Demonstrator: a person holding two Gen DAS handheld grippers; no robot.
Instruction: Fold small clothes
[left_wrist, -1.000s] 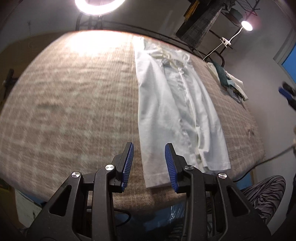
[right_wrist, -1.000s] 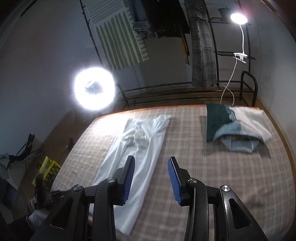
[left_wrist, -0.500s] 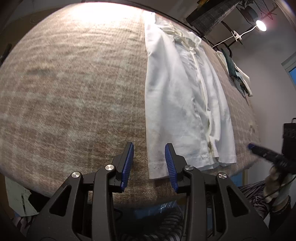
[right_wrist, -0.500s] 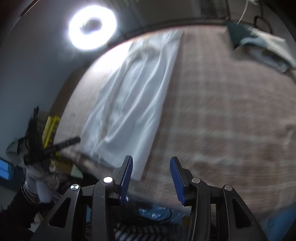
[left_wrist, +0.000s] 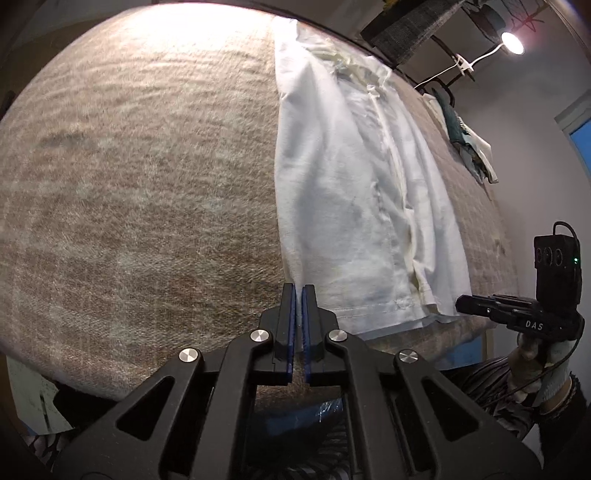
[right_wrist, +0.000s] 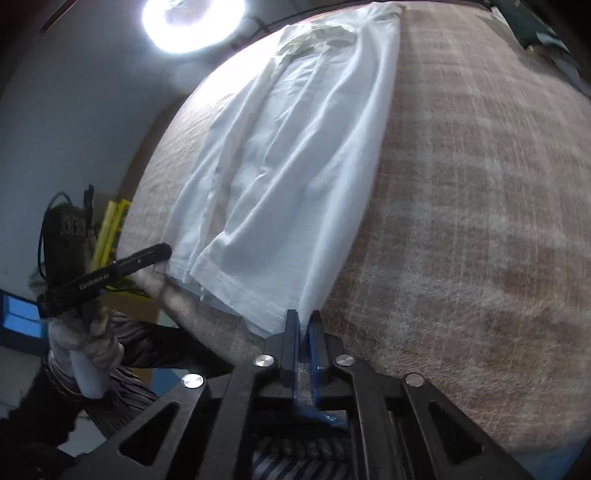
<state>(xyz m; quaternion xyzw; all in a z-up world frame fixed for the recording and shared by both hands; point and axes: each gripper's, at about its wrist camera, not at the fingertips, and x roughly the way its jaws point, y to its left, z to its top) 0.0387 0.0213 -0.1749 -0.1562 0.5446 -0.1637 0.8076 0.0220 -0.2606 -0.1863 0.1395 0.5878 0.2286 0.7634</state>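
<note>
A long white garment (left_wrist: 332, 184) lies lengthwise on the bed, sides folded in, its hem at the near edge. My left gripper (left_wrist: 298, 291) is shut on the hem's near left corner, with the garment's left edge running in between the blue pads. In the right wrist view the same garment (right_wrist: 295, 147) stretches away, and my right gripper (right_wrist: 303, 319) is shut on the hem's near right corner; white cloth shows between its pads. Each gripper appears in the other's view at the opposite hem corner: the right gripper (left_wrist: 461, 304), the left gripper (right_wrist: 166, 250).
The bed is covered by a beige checked blanket (left_wrist: 129, 184) (right_wrist: 480, 221). A small pile of folded clothes (left_wrist: 469, 147) lies at the far right. A ring light (right_wrist: 192, 22), a clip lamp (left_wrist: 511, 40) and hanging clothes (left_wrist: 406, 29) stand beyond the far edge.
Both grippers went from open to shut on the hem's corners. The right one dropped steeply from above the bed to its near edge; the left one sank a little.
</note>
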